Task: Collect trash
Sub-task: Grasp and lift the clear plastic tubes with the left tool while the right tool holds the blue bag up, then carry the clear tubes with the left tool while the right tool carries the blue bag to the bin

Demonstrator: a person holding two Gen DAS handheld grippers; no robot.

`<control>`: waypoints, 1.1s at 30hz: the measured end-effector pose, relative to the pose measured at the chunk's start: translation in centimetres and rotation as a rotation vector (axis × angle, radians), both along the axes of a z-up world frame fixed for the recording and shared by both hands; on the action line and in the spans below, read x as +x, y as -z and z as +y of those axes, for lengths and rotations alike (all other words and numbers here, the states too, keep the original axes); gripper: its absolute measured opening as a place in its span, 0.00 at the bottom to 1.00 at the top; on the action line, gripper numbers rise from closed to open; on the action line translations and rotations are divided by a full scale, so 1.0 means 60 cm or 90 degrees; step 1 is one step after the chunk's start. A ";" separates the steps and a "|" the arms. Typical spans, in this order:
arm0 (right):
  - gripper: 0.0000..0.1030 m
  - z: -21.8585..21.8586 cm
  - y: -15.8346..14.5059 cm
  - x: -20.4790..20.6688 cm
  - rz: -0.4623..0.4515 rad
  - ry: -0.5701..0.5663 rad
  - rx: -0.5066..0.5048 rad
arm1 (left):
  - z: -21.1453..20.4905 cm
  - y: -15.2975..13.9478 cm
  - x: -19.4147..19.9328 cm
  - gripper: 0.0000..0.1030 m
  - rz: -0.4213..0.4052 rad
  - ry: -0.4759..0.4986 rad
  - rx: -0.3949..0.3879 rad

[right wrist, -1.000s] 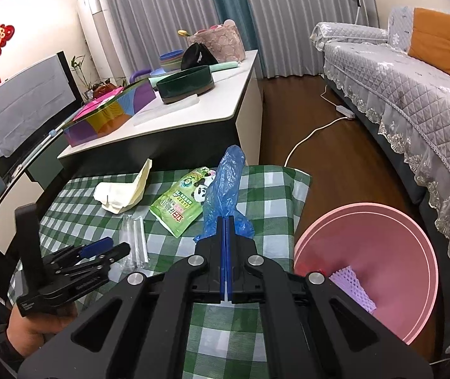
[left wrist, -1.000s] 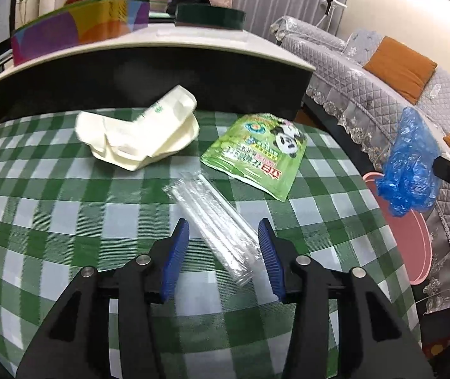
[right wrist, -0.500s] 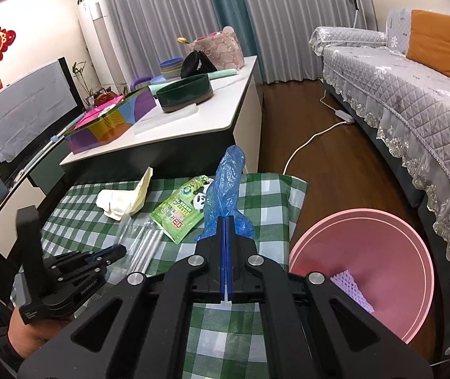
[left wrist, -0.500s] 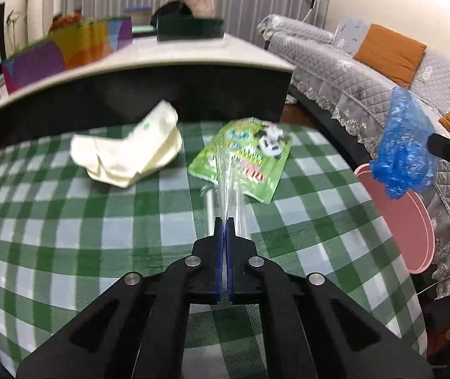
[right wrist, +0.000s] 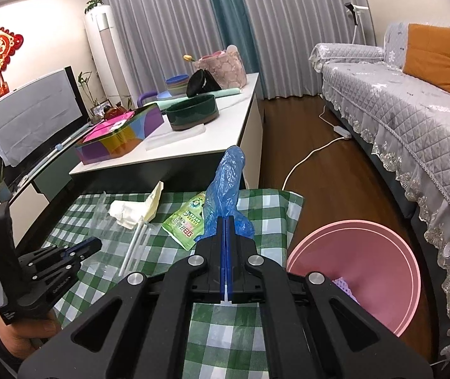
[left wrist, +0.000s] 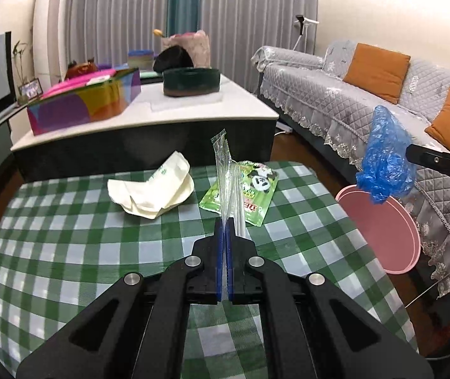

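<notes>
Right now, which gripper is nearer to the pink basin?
Right. The right gripper, holding the blue plastic bag, is beside the pink basin; the left gripper is across the table.

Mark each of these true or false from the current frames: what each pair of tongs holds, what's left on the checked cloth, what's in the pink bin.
1. The left tongs are shut on the clear plastic wrapper. True.
2. The right tongs are open, holding nothing. False: they are shut on the blue plastic bag.
3. The green panda packet lies on the checked tablecloth. True.
4. The crumpled white paper is already in the pink bin. False: it lies on the tablecloth.
5. The pink bin sits on the tablecloth. False: it stands on the floor beside the table, with something pale purple inside.
</notes>
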State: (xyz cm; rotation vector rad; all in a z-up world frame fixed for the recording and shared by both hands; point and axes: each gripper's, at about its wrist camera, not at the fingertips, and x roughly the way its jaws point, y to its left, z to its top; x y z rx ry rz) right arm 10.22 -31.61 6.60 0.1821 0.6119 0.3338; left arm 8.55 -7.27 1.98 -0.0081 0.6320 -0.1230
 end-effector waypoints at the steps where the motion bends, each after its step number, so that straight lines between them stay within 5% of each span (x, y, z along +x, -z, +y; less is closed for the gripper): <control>1: 0.01 -0.001 -0.002 -0.002 -0.002 0.001 0.000 | 0.001 -0.004 -0.005 0.01 -0.003 0.001 0.000; 33: 0.01 -0.111 -0.032 -0.048 -0.035 0.099 -0.025 | -0.074 -0.033 -0.024 0.01 -0.033 0.065 -0.008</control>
